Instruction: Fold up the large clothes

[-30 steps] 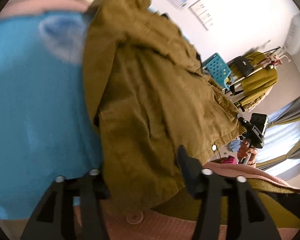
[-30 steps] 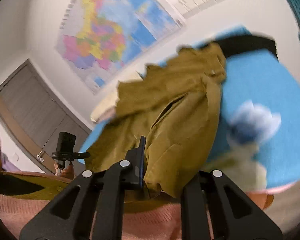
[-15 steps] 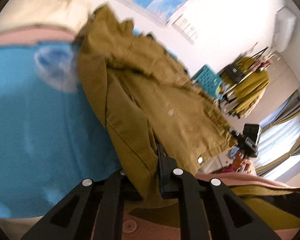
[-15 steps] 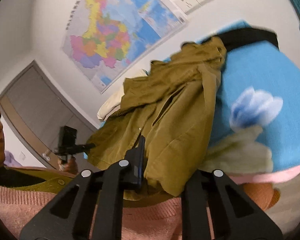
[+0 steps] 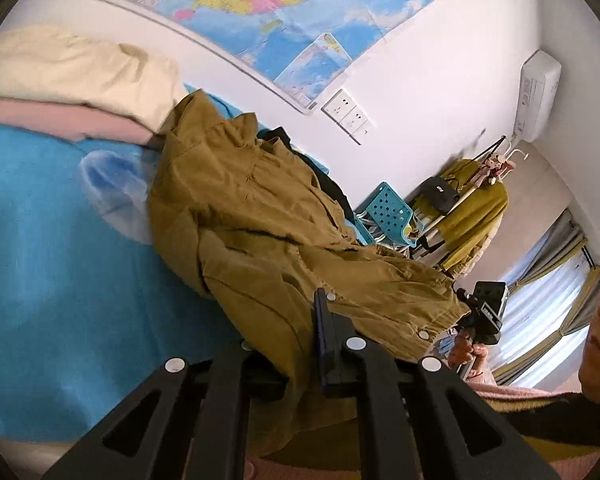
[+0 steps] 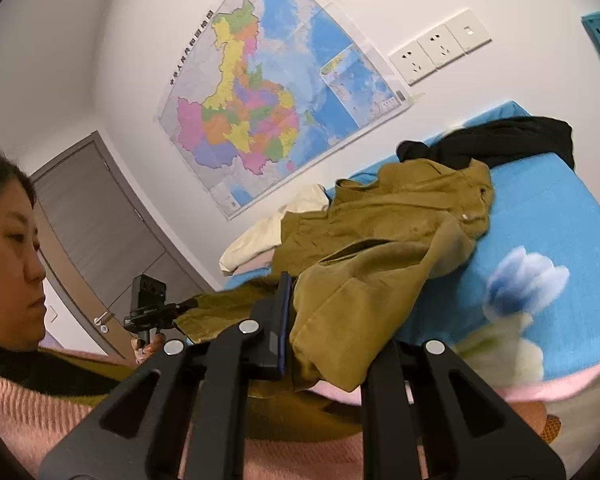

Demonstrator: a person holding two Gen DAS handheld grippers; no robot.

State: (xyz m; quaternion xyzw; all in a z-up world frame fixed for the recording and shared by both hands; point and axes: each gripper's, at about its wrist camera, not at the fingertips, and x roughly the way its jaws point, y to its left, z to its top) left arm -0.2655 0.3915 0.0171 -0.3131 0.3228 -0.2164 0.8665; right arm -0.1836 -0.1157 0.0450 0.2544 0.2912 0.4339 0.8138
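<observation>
Since 1 s ago both views have swung up off the bed: more wall & map (image 6: 268, 92) show now, and the olive jacket (image 5: 268, 248) lies further out across the blue bedspread (image 5: 60, 280), less bunched at the lenses. Left gripper's (image 5: 288, 356) jaws, apart back then, are now pinched together on a jacket edge. Right gripper (image 6: 324, 344) has a fold of jacket (image 6: 364, 280) running between its fingers, jaws closed on the cloth w/ a thick wad in the gap.

Jacket sits on the bedspread: near hem lifted toward both grippers, rest draped away toward the wall. Cream pillow (image 5: 72, 68) touches the jacket's far-left corner in left view. Black garment (image 6: 500, 140) lies just beyond the jacket's collar end, touching it. Blue flower print (image 6: 528, 280) on the bedspread beside the jacket. Person's face (image 6: 12, 224) beside left gripper in right view.
</observation>
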